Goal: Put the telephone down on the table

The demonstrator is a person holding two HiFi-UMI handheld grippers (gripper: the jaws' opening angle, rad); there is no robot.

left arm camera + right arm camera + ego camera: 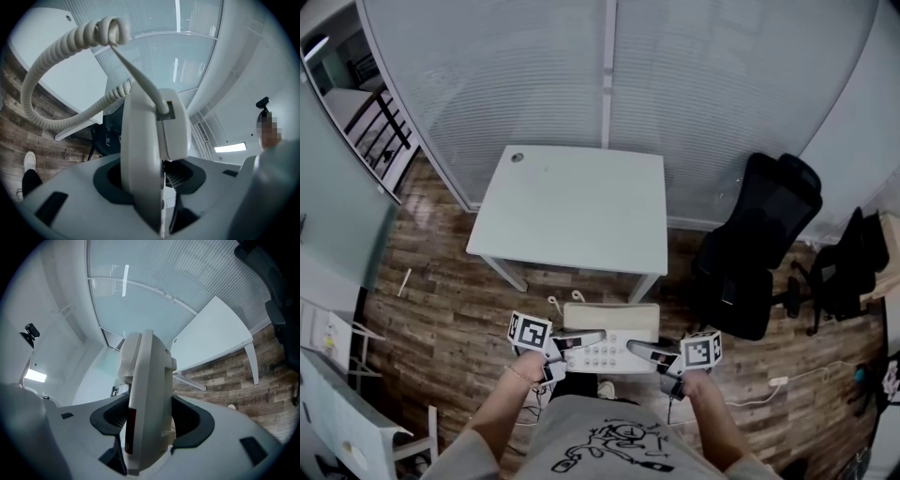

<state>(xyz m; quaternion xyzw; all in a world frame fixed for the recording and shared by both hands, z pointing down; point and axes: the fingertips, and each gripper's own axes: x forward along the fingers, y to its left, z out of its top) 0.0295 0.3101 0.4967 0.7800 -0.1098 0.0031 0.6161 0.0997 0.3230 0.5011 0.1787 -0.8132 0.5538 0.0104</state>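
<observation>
**— Where is the telephone right now?**
— I have the telephone (609, 336) off the ground, level in front of my body, with its keypad facing up. It hangs over the wood floor (441, 291) just on my side of the white table (581, 202). It isn't touching the tabletop.

**— How are you gripping it?**
— From both ends. My left gripper (581, 339) has its fingers pinching the phone's left edge, and the pads are pressed on both faces. In the left gripper view the body stands edge-on between the jaws. The coiled cord (51, 61) loops out from it, up and to the left.

**— And the other side?**
— My right gripper (642, 351) is the same, with its fingers clamped on the right edge. In the right gripper view the casing fills the gap between the dark pads.

**— What's around you?**
— The table is backed by a frosted glass wall. A black office chair (764, 234) stands to its right, well apart from the phone.
</observation>
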